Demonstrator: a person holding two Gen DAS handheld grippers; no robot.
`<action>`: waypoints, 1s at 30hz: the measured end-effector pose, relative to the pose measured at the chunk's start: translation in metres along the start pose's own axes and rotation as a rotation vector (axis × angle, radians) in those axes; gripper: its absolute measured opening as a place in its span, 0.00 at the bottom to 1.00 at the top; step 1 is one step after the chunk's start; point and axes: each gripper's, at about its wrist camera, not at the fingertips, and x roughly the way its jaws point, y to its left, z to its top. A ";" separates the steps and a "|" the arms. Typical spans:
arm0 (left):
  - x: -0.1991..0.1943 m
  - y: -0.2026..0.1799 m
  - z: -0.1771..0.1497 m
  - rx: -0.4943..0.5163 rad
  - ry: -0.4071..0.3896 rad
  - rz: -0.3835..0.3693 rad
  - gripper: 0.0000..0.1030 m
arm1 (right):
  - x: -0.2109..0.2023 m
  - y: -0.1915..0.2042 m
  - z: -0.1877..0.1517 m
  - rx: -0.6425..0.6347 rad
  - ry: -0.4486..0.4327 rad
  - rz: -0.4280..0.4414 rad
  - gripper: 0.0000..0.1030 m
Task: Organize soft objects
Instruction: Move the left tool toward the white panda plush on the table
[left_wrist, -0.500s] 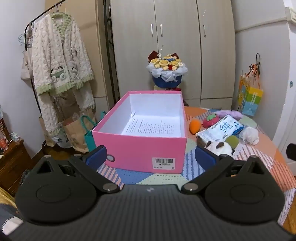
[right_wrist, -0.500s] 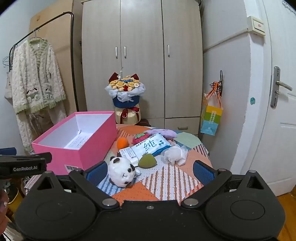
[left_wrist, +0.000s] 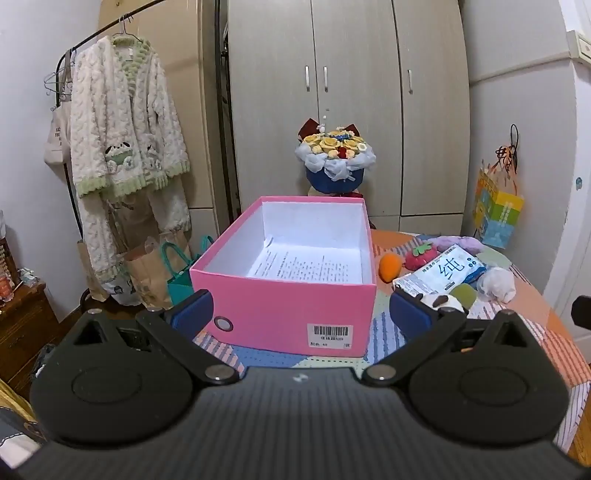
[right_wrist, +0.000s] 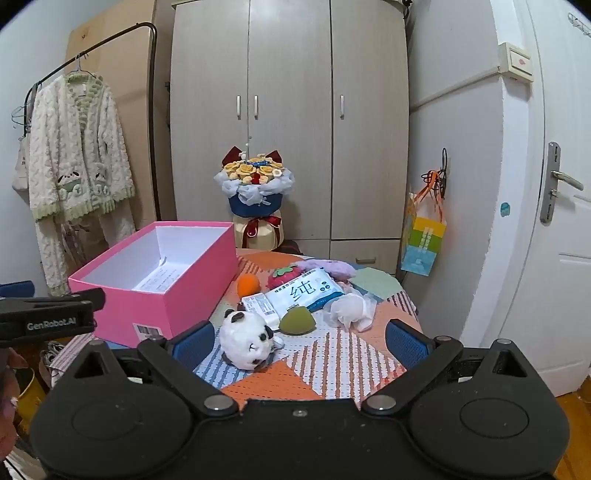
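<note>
Nothing has shifted since half a second ago; both our grippers hover as before. Soft toys lie right of the pink box (right_wrist: 159, 280): panda plush (right_wrist: 246, 338) nearest us, green sponge (right_wrist: 297, 320), wipes pack (right_wrist: 303, 291), orange ball (right_wrist: 248, 284), strawberry (right_wrist: 284, 275). Our left gripper (left_wrist: 301, 314) faces the box, jaws wide, empty. Our right gripper (right_wrist: 299, 338) gapes empty, the panda just inside its left finger.

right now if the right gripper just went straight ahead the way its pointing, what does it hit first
Probably the panda plush, lying just ahead of the open right gripper, slightly toward its left finger. Depth is hard to judge; it might meet the tablecloth first.
</note>
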 end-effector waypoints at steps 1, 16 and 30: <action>0.001 0.001 0.000 -0.001 0.005 0.001 1.00 | 0.000 0.000 -0.001 -0.003 0.000 -0.004 0.98; 0.002 -0.001 -0.005 0.026 0.036 -0.013 1.00 | 0.005 0.002 -0.007 -0.026 0.011 -0.018 0.98; 0.005 -0.002 -0.009 0.025 0.084 -0.041 1.00 | 0.005 0.002 -0.008 -0.021 0.013 -0.018 0.98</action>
